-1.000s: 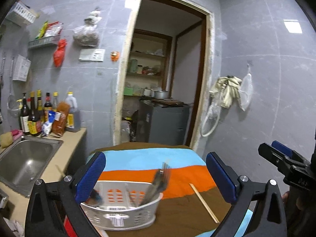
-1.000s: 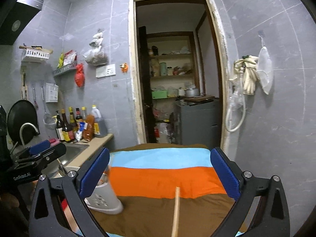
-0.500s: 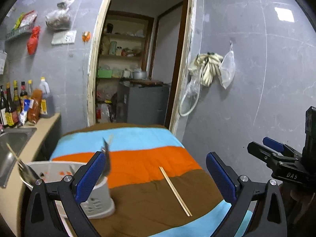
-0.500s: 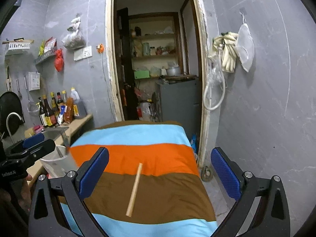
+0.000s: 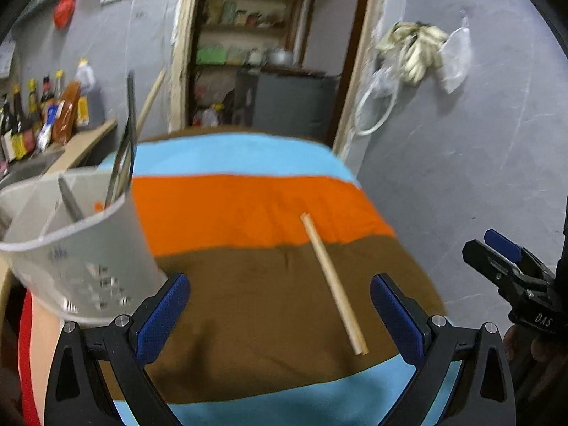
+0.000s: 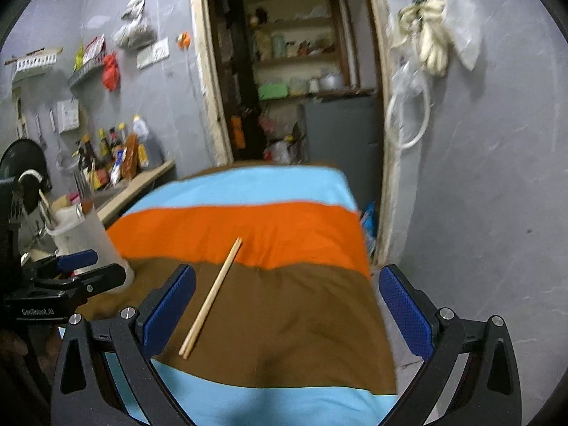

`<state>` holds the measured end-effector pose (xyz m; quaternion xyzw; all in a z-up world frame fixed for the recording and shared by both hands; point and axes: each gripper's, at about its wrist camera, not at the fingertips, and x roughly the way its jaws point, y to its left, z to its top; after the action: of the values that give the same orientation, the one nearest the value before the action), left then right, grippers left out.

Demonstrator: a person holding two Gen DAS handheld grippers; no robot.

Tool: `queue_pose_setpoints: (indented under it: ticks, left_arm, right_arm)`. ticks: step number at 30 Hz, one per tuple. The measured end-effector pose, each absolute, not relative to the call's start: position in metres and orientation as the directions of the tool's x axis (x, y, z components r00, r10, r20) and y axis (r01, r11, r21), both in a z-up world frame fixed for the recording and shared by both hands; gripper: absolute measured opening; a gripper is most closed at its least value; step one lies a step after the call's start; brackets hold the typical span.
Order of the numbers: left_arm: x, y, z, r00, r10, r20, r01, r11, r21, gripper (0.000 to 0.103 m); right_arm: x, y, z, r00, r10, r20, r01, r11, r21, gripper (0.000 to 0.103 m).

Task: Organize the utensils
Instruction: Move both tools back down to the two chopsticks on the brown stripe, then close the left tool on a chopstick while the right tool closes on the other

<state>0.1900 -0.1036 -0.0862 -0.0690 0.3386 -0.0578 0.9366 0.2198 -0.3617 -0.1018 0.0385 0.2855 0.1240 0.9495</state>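
Both cameras have swung rightward since the earlier frames: the white utensil caddy (image 5: 76, 248), once centred in the left wrist view, now sits at that view's left edge, and the chopsticks (image 5: 333, 284) have come between the fingers of the left gripper (image 5: 280, 316). In the right wrist view the same chopsticks (image 6: 211, 298), seen here as a pair lying side by side, have slid from the centre to just inside the left finger of the right gripper (image 6: 287, 312). Judged from this, attention has passed from the caddy to the one utensil left loose on the cloth, and collecting it is the step in hand.

Both grippers stand with fingers wide apart and nothing between the blue pads; neither touches the chopsticks.

Chopsticks: flat on the striped tablecloth (image 6: 284, 312), mostly on the brown band with the far tips reaching the orange band, well apart from the caddy.

Caddy: stands upright at the table's left edge, beside the counter. It holds several upright utensils; dark metal handles (image 5: 124, 163) lean against its rim, and a pale wooden stick rises behind them. Motion blur prevents telling forks from spoons or counting them. An inner divider appears to split the caddy into compartments, but which compartment holds which utensil cannot be told.
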Motion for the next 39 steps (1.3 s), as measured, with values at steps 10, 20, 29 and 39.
queue_pose_setpoints:
  ticks: [10, 20, 29, 39]
  left_arm:
    - [0.197, -0.089, -0.112, 0.711, -0.089, -0.698, -0.066, 0.979, -0.192, 0.102]
    - [0.196, -0.077, -0.115, 0.706, -0.065, -0.705, -0.126, 0.968, -0.216, 0.102]
    - [0.198, -0.077, -0.116, 0.705, -0.061, -0.706, -0.137, 0.966, -0.221, 0.102]
    - [0.213, -0.094, -0.12, 0.687, -0.123, -0.717, -0.058, 0.973, -0.222, 0.102]
  right_arm:
    - [0.254, -0.317, -0.159, 0.67, 0.321, -0.669, -0.306, 0.941, 0.145, 0.101]
    - [0.267, -0.292, -0.179, 0.591, 0.299, -0.749, -0.346, 0.933, 0.099, 0.101]
    - [0.268, -0.288, -0.179, 0.592, 0.219, -0.775, -0.299, 0.953, 0.04, 0.101]
    - [0.292, -0.306, -0.183, 0.601, 0.162, -0.783, -0.256, 0.967, 0.004, 0.101]
